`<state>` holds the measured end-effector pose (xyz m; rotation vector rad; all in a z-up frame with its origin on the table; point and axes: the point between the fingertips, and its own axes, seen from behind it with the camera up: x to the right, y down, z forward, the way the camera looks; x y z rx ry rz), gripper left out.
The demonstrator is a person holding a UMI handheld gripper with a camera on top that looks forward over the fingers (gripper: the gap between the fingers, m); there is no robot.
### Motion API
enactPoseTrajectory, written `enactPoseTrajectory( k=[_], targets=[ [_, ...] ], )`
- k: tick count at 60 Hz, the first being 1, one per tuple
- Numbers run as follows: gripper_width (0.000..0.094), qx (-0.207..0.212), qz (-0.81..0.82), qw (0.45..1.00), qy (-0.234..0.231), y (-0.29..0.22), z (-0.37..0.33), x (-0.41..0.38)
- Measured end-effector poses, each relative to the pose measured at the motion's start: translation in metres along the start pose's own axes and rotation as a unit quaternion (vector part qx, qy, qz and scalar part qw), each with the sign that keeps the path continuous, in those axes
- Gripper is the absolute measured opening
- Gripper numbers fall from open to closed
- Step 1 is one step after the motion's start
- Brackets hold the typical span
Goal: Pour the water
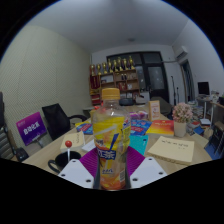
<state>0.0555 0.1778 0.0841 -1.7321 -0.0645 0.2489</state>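
Note:
A clear plastic bottle [110, 140] with a yellow cap, an orange-yellow drink and a blue-and-yellow label stands upright between my fingers. My gripper [111, 168] is shut on it: both purple pads [93, 160] press against its lower sides. The bottle is held above a wooden table [70, 142] and hides what lies straight ahead.
A pot of flowers [181, 118] stands right of the bottle on the table, with an open notebook [172, 150] in front of it. Coloured books [158, 127] lie behind. A lollipop [69, 146] and a purple sign [31, 126] are left. Shelves with trophies [115, 70] stand far back.

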Motion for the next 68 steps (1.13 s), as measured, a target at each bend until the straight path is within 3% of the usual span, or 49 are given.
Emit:
enactPoseTrajectory(
  k=[5, 19, 27, 33, 35, 68],
  targets=[
    [0.0363, -0.009, -0.019, 1.000, 0.009, 0.007, 0.007, 0.004],
    [0.0377, 0.013, -0.073, 0.997, 0.019, 0.004, -0.004, 0.005],
    [0.0528, 0.001, -0.051, 0.999, 0.019, 0.004, -0.010, 0.008],
    [0.0798, -0.003, -0.045, 0.999, -0.002, -0.001, -0.031, 0.001],
    [0.0835, -0.005, -0.046, 0.999, -0.009, -0.003, -0.045, 0.000],
    [0.0818, -0.007, -0.082, 0.997, 0.011, -0.005, -0.322, 0.000]
  ],
)
